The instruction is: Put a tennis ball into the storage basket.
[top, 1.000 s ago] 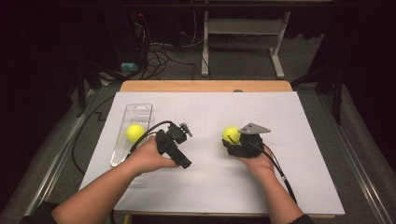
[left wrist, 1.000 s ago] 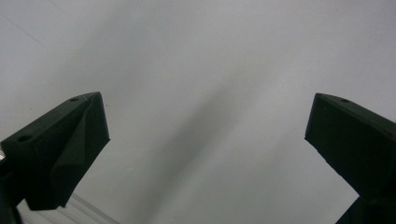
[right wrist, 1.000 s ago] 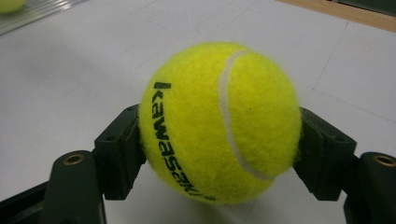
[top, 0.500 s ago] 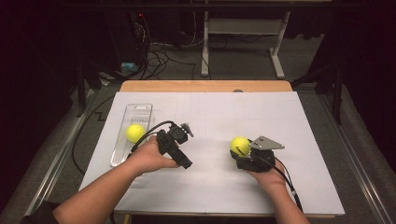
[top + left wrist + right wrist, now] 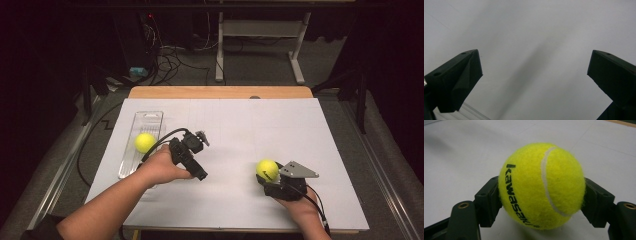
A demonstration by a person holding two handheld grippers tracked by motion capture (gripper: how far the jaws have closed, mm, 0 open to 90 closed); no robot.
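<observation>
Right gripper (image 5: 266, 176): jaws clamped on tennis ball (image 5: 541, 186), one jaw at each side of it, ball at near right of white table (image 5: 280, 125) | Left gripper (image 5: 197, 142): jaws spread wide, nothing between | Second tennis ball (image 5: 145, 142): in clear tray (image 5: 150, 117), far left, well apart from both grippers

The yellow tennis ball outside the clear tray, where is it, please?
The yellow tennis ball sits clamped in the right gripper, at the white table's near right.
</observation>
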